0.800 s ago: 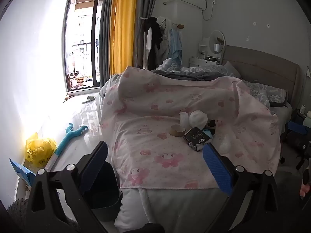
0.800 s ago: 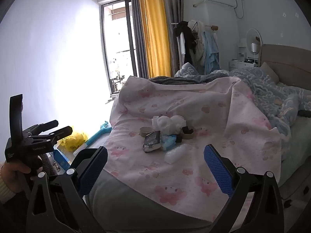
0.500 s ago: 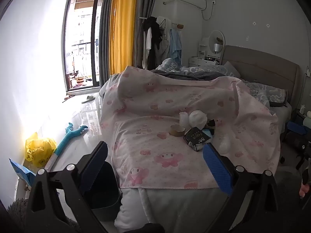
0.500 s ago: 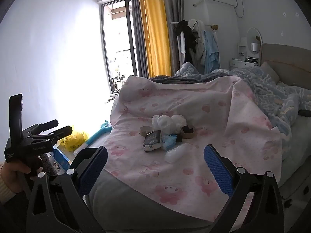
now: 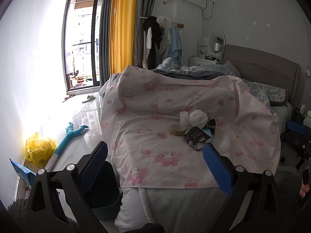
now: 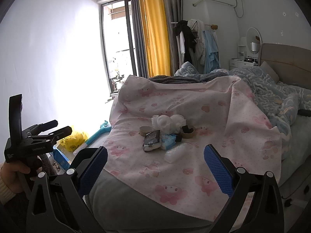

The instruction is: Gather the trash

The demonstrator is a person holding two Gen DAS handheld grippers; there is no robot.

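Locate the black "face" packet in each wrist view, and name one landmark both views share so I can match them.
Left wrist: black packet lies right of centre on the pink sheet, beside the tape roll.
Right wrist: black packet lies at centre, left of the light blue wrapper.
Shared landmark: the yellow curtain.

I see the trash clustered mid-bed on the pink sheet [image 6: 194, 170]: black face-mask packet [image 6: 152, 140] lying flat, crumpled; blue wrapper [image 6: 168, 141] touching its right side; clear plastic bottle [image 6: 174, 153] on its side just in front; two brown tape rolls [image 6: 145, 130] [image 6: 188, 132] flat; white crumpled tissue wads [image 6: 169, 123] behind
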